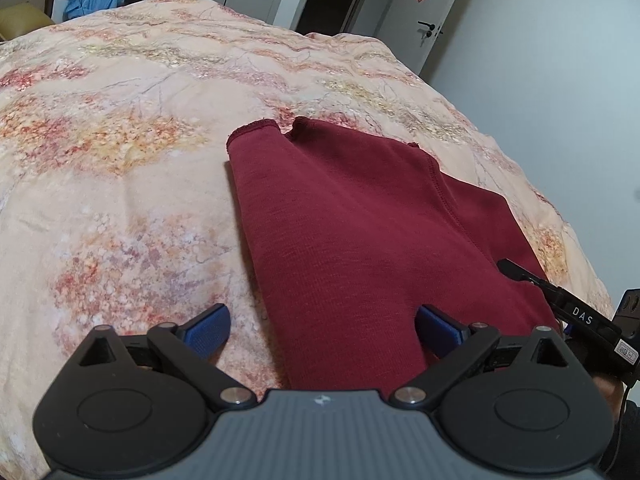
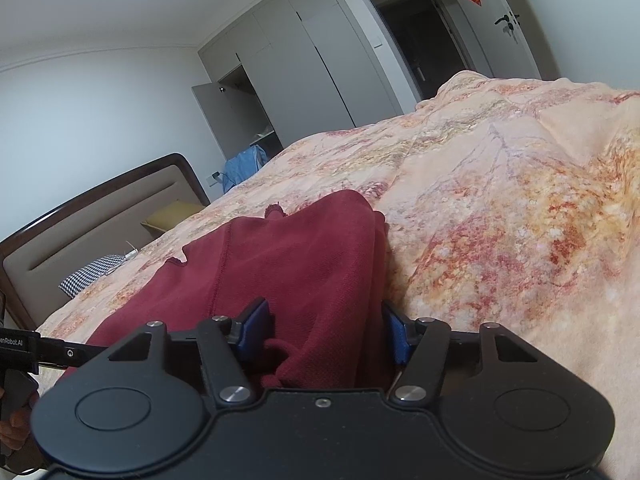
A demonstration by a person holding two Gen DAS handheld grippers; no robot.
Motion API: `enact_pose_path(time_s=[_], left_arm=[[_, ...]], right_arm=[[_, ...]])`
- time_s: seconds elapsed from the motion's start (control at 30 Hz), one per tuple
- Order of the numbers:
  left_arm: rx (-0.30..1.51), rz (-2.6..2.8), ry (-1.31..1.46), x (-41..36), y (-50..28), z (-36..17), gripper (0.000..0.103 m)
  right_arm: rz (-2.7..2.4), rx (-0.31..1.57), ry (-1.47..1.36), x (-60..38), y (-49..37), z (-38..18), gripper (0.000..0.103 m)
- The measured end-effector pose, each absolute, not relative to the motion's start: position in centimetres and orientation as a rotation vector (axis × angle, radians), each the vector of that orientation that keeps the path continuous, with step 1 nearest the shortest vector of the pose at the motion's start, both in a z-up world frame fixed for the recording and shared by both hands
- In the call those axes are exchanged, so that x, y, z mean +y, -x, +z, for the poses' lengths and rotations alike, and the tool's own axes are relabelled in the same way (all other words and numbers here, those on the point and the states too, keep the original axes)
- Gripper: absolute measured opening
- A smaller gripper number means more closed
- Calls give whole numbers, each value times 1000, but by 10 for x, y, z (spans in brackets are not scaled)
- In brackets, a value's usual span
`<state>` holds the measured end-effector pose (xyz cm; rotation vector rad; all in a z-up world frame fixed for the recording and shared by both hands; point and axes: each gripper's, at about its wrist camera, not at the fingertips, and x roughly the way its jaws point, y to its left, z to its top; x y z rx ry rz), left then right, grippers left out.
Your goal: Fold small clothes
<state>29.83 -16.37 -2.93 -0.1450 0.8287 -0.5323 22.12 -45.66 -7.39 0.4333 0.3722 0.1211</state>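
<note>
- Maroon knit garment [image 1: 360, 232] lies partly folded on the bed's floral quilt [image 1: 120, 140], its hemmed edge away from the person.
- Left tongs [image 1: 324, 326] gape wide over the garment's near left edge, blue pads [image 1: 210, 326] pinching nothing.
- Right tongs [image 2: 328, 330] stand open too, with bunched maroon cloth between the pads.
- Blue clothing [image 2: 244, 166] hangs near the wardrobe [image 2: 288, 72].

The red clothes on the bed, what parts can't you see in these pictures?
- Near edge of the red garment: left wrist view, hidden behind the left gripper body.
- Its near end: right wrist view, behind the right gripper; contact with the pads can't be told.
- What kind of garment: folded, unclear in both views.
- Its underside: against the floral bedspread.
</note>
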Motion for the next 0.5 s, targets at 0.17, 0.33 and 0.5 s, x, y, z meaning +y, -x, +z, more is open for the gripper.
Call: enact_pose_path(time_s=[0.17, 0.33, 0.5], left_arm=[[829, -561, 159, -164, -300, -27, 89], [826, -579, 168, -165, -301, -28, 81], [826, -586, 165, -165, -302, -27, 75]], right_arm=[[121, 373, -433, -457, -221, -74, 63], [119, 375, -427, -455, -221, -74, 62], [126, 373, -419, -455, -220, -73, 58]])
